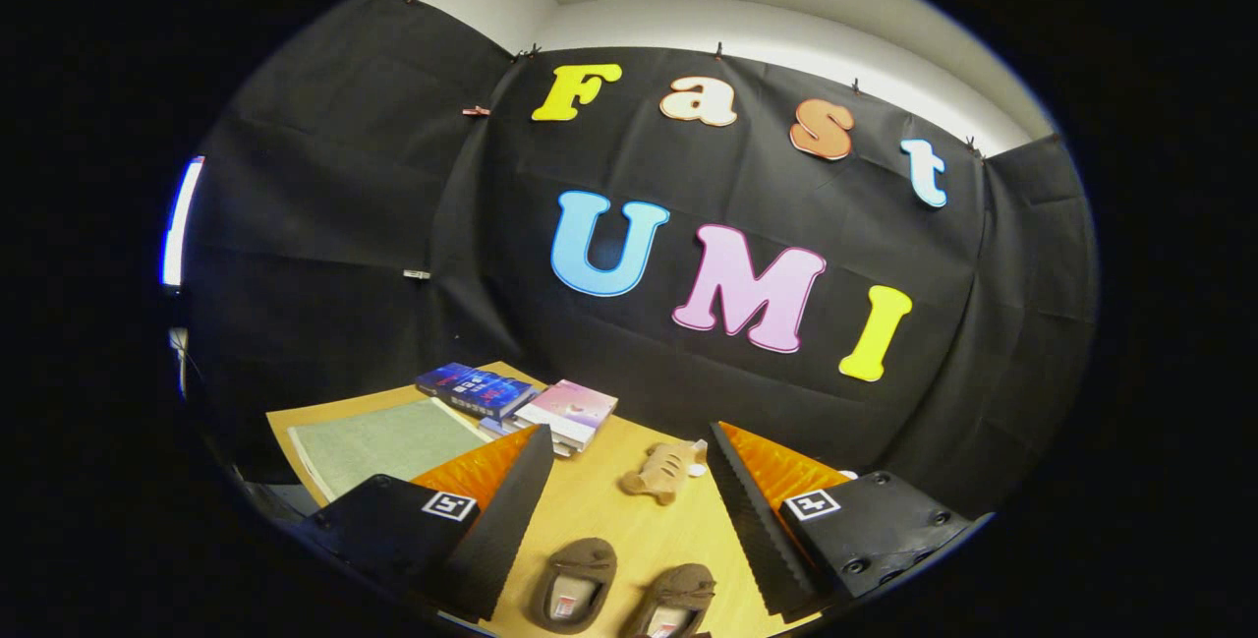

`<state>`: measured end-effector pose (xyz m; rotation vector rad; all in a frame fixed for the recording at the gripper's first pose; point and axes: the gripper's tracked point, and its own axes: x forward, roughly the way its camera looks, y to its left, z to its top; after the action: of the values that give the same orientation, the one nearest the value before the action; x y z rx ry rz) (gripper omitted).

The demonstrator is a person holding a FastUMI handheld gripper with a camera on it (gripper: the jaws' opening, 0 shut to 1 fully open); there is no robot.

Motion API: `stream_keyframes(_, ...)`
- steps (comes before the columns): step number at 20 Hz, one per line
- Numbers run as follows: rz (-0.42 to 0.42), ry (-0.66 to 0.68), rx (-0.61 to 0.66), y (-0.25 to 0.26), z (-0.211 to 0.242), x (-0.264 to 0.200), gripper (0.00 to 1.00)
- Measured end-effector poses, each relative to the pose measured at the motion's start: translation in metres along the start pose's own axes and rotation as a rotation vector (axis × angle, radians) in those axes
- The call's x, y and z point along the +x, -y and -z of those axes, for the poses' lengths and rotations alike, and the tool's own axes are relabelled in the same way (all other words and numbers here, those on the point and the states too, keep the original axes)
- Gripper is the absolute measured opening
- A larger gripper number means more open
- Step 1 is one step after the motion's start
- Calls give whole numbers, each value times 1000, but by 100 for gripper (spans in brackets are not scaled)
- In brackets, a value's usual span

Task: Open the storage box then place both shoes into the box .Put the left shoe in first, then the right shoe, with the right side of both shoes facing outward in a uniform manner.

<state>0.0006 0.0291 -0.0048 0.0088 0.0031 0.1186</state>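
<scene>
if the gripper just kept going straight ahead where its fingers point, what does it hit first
Probably the small plush toy on the table, beyond the open gripper; the two shoes lie below, between the fingers. Depth is unclear.

The right brown fabric shoe is cut off at its heel; the spread fingers hide table beneath.

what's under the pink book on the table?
The pink book lies on a stack of other books, beyond the open gripper's fingers. What lies beneath its middle is covered.
</scene>
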Motion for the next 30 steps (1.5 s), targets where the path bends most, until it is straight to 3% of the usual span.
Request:
stream_keyframes(7,-329,-21,172,-66,17,0,97)
stream_keyframes(10,-515,-95,383,-100,40,-8,97)
stream_keyframes(13,-661,-252,700,-129,72,-20,98)
stream_keyframes(16,-664,-378,933,-138,115,-19,98)
stream_keyframes(20,-682,-518,1033,-161,177,-19,97)
stream_keyframes(24,-779,-578,1195,-189,189,-13,97)
stream_keyframes(30,-834,-605,1393,-197,200,13,97)
